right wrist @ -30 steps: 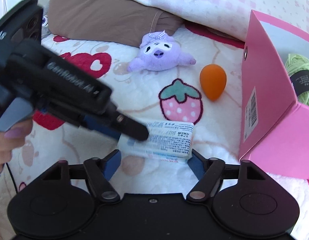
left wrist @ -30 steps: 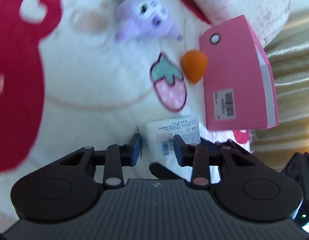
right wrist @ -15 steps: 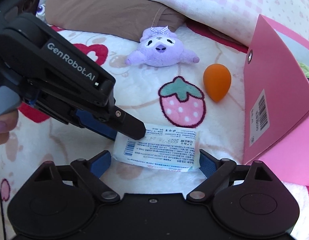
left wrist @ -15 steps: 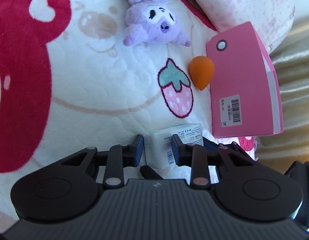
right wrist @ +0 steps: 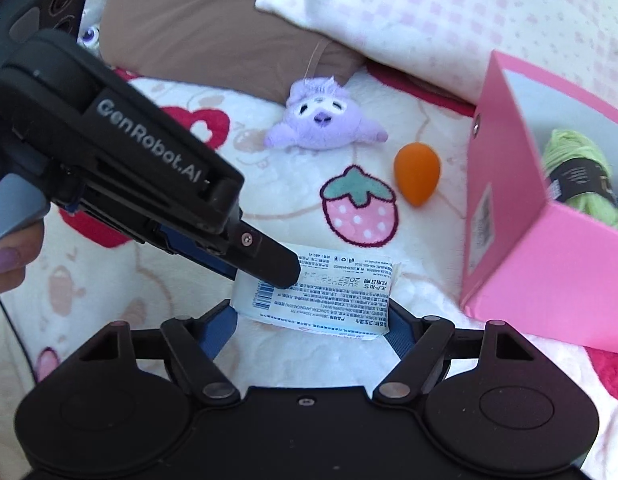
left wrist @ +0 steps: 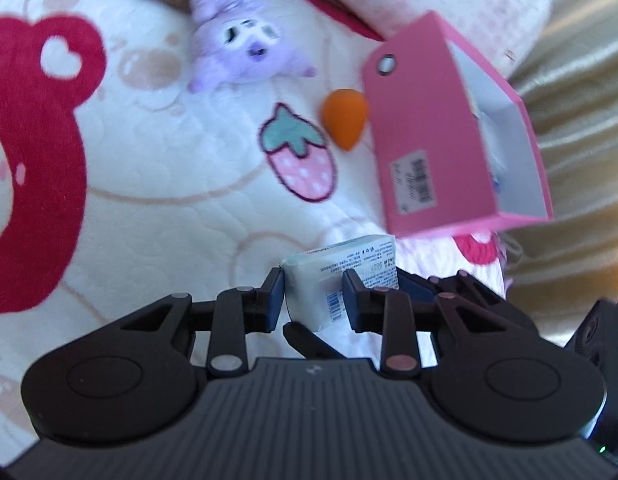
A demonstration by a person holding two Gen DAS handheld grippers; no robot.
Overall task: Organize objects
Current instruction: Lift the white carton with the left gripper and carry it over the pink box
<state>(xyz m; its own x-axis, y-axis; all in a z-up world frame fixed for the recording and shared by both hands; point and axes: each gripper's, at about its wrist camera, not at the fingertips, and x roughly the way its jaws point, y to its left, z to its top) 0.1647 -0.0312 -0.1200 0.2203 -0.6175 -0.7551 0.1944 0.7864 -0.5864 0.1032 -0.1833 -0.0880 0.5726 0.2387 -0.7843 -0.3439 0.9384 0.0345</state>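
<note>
My left gripper (left wrist: 313, 294) is clamped on the short sides of the white tissue pack (left wrist: 341, 276); its jaws have just been closing on it. My right gripper (right wrist: 313, 320) stands with its blue pads at the two long ends of the same pack, touching or nearly so; I cannot tell if they press. Its jaws have just been closing after going wider. Compared with a second ago, the pack is lifted a little from the bed blanket (left wrist: 169, 168) at the left gripper's end, and the pink box (left wrist: 429, 136) now shows its open white inside. The box stands just right of the pack, its near lower edge close to it. Green yarn (right wrist: 573, 168) lies inside. The orange sponge (left wrist: 345, 120) almost touches the box wall. The purple plush (left wrist: 245, 52) lies farther away. Left of the strawberry print (left wrist: 299, 160) the blanket is open.
</note>
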